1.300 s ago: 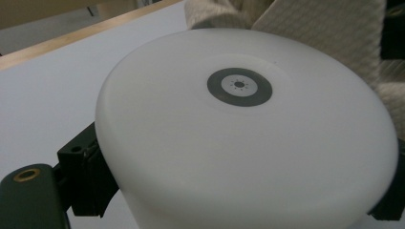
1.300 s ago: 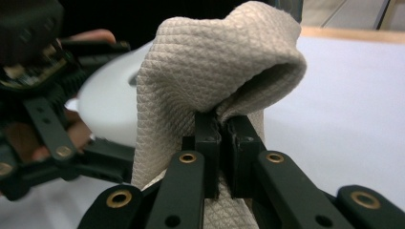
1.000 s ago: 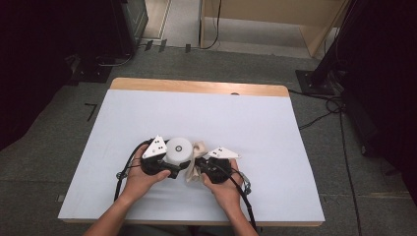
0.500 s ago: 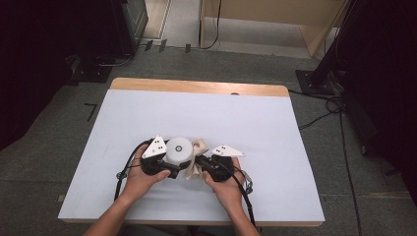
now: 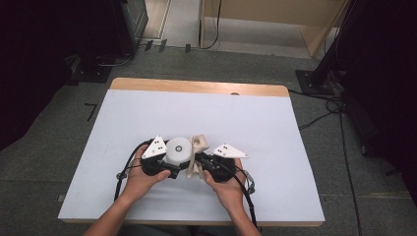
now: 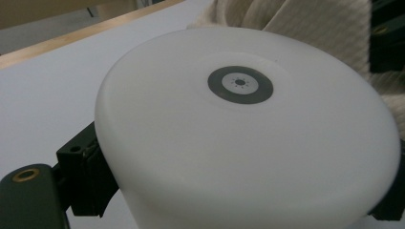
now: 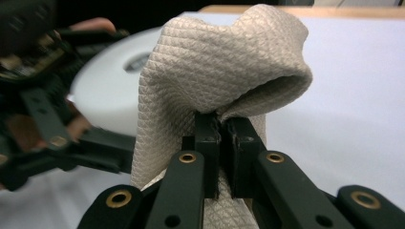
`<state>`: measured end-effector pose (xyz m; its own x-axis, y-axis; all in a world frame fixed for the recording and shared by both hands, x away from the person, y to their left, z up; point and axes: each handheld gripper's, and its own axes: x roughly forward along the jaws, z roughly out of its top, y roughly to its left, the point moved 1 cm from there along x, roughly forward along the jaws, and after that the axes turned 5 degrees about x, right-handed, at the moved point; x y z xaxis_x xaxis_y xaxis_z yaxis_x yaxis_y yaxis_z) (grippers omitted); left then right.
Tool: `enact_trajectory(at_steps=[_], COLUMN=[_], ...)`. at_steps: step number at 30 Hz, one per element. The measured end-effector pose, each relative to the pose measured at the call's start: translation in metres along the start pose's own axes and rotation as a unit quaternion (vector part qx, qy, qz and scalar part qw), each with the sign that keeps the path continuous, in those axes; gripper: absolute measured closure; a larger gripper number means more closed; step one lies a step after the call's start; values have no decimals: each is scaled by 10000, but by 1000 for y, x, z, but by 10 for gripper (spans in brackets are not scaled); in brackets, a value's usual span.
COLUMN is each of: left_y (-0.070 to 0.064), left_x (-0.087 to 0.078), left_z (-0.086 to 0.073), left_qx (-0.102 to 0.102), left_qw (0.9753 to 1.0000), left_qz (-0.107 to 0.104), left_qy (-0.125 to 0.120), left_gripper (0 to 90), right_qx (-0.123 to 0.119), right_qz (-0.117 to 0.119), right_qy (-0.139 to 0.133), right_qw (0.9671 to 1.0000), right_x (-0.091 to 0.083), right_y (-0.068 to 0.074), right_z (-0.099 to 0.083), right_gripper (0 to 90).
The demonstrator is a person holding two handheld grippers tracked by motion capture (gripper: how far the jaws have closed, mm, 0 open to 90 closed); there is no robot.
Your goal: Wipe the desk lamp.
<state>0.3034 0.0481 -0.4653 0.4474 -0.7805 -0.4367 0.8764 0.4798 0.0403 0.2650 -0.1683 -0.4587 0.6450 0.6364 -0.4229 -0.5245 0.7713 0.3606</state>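
Two grippers clamp: left gripper (image 5: pixel 169 169) on white round container (image 6: pixel 248 138), right gripper (image 7: pixel 222 143) on beige quilted cloth (image 7: pixel 215 71).

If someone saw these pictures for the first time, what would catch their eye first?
Probably the round white container with a dark ring at its centre, near the front middle of the table, with the left gripper clamped around its sides. Right beside it, the right gripper pinches a fold of beige textured cloth, which stands up in a hump above the jaws.
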Motion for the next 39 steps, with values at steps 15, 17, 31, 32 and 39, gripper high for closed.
enact_trajectory(at_steps=[15,17,31,32,39], left_y=[-1,-1,-4,-4,-3], left_x=[1,1,2,2,4], left_z=[-1,-1,-3,-3,-5], left_qx=[-6,1,6,14,-192], left_qw=[10000,10000,9998,9998,9997], left_qz=[57,71,171,190,155], left_qy=[-19,-31,-72,-78,-25], left_gripper=[81,81,82,82,69], right_qx=[313,294,76,32,-37], right_qz=[-149,-170,52,75,27], right_qy=[803,792,126,98,182], right_qw=[9962,9963,9999,9999,9998], right_x=[25,25,-4,-6,-4], right_y=[-17,-17,1,2,2], right_z=[-26,-26,2,4,1], right_gripper=[853,853,852,851,850])
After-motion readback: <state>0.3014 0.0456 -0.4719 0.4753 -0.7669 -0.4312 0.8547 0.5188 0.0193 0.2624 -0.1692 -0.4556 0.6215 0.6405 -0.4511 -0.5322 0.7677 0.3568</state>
